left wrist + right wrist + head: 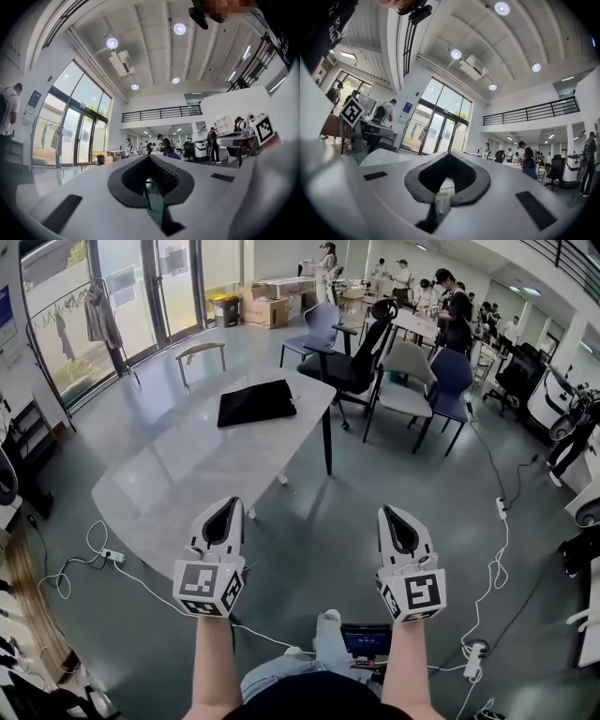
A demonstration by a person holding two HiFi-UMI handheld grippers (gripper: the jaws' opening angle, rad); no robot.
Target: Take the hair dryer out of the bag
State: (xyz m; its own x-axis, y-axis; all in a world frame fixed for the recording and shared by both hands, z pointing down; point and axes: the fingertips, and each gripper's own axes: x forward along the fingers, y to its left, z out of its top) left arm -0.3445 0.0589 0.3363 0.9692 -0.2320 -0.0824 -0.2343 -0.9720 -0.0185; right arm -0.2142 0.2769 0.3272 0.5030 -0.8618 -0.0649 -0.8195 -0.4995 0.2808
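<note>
A flat black bag lies on the far part of the pale grey table. No hair dryer shows in any view. My left gripper is held level over the table's near edge, well short of the bag, shut with nothing between its jaws. My right gripper hangs beside it over the floor, to the right of the table, also shut and empty. In the left gripper view the left gripper points into the room with its jaws together. The right gripper looks the same in the right gripper view.
Office chairs stand behind the table's far right corner. White cables and power strips lie on the floor on both sides of me. A small bench stands near the glass doors. Several people are at the back of the room.
</note>
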